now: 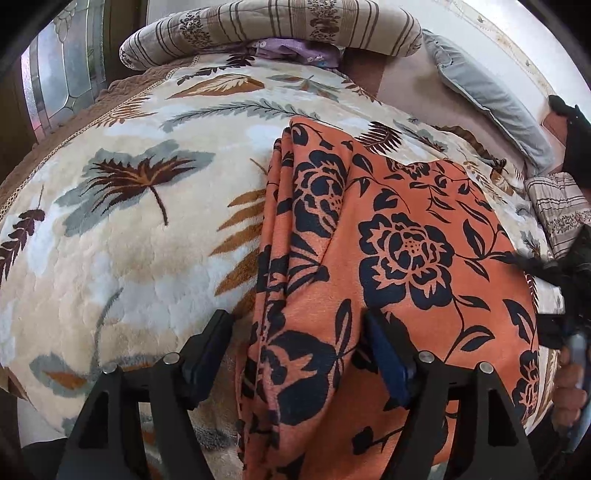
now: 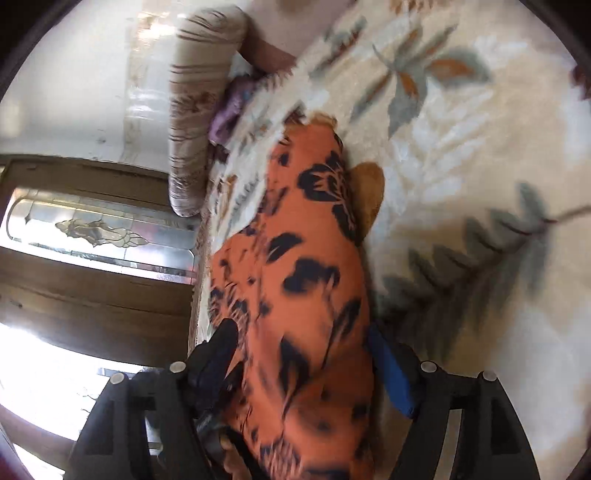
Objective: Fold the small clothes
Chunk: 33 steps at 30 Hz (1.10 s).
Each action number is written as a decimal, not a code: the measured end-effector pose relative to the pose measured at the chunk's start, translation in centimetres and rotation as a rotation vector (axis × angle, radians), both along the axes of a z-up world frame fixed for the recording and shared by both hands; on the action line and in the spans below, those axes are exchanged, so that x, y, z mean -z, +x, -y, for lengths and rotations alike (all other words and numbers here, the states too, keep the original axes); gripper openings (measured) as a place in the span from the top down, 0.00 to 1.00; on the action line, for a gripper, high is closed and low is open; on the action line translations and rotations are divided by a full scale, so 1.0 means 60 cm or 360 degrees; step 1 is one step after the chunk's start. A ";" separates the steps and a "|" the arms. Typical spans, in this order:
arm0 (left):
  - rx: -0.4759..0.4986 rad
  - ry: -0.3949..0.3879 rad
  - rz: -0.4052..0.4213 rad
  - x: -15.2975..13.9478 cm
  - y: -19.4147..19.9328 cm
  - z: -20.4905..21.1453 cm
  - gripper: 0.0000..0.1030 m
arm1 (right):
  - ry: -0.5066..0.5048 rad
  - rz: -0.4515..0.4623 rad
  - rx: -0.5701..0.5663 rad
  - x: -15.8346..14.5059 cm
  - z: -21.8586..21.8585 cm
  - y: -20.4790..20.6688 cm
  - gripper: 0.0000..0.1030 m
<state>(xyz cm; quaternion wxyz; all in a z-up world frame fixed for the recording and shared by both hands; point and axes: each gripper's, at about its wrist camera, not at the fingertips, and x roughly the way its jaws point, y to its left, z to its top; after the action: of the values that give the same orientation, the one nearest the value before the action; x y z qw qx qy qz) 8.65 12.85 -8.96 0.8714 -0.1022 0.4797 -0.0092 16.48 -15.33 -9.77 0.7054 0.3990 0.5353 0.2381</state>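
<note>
Now L gripper (image 1: 299,332) jaws apart over orange floral garment (image 1: 399,236) on blanket (image 1: 129,251); R gripper (image 2: 303,343) unclear.

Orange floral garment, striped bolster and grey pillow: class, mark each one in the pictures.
orange floral garment (image 1: 406,251): left wrist view, on the large black flower.
striped bolster (image 1: 273,26): left wrist view, its top middle.
grey pillow (image 1: 491,96): left wrist view, its middle.

Support: bed under a cream leaf-print blanket (image 1: 140,240)
On blanket: orange black-flowered garment (image 1: 406,240), folded
Beyond garment: striped bolster (image 1: 273,27)
Right of garment: grey pillow (image 1: 491,96)
</note>
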 end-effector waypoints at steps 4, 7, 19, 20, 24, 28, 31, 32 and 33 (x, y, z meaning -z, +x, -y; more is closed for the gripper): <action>0.0010 -0.0012 0.0006 0.001 -0.001 -0.004 0.26 | -0.0386 0.0277 -0.0107 -0.073 -0.033 -0.033 0.67; 0.0009 0.0000 0.0007 0.001 0.001 0.000 0.24 | -0.0341 0.0094 -0.0069 -0.027 -0.012 -0.020 0.55; 0.0022 -0.0017 0.0010 0.003 0.000 -0.008 0.24 | -0.0144 0.0062 0.0081 -0.018 0.020 0.083 0.73; 0.0021 -0.0017 0.0012 0.003 0.000 -0.008 0.24 | -0.0205 0.0134 0.0054 -0.037 0.011 0.074 0.73; 0.0006 -0.0056 0.0012 -0.008 -0.002 -0.011 0.25 | -0.0546 0.0202 0.0044 -0.072 0.008 0.052 0.59; -0.0063 -0.0274 0.0115 -0.055 -0.016 -0.057 0.25 | -0.0609 0.0384 0.0094 -0.106 0.017 0.000 0.25; -0.0065 -0.0478 0.0041 -0.054 -0.008 -0.090 0.25 | -0.0643 0.0429 0.0033 -0.100 0.003 -0.045 0.25; -0.0072 -0.0525 -0.0001 -0.048 -0.006 -0.097 0.25 | -0.0623 0.0413 0.0019 -0.092 -0.006 -0.053 0.25; -0.0089 -0.0581 -0.0054 -0.040 -0.006 -0.103 0.25 | -0.0596 0.0383 0.0008 -0.082 -0.007 -0.064 0.25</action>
<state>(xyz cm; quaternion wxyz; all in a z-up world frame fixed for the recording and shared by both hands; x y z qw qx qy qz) 8.28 19.04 -6.54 0.8302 -0.2719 0.4816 -0.0701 12.62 -14.94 -4.83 0.8266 0.2311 0.4810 0.1787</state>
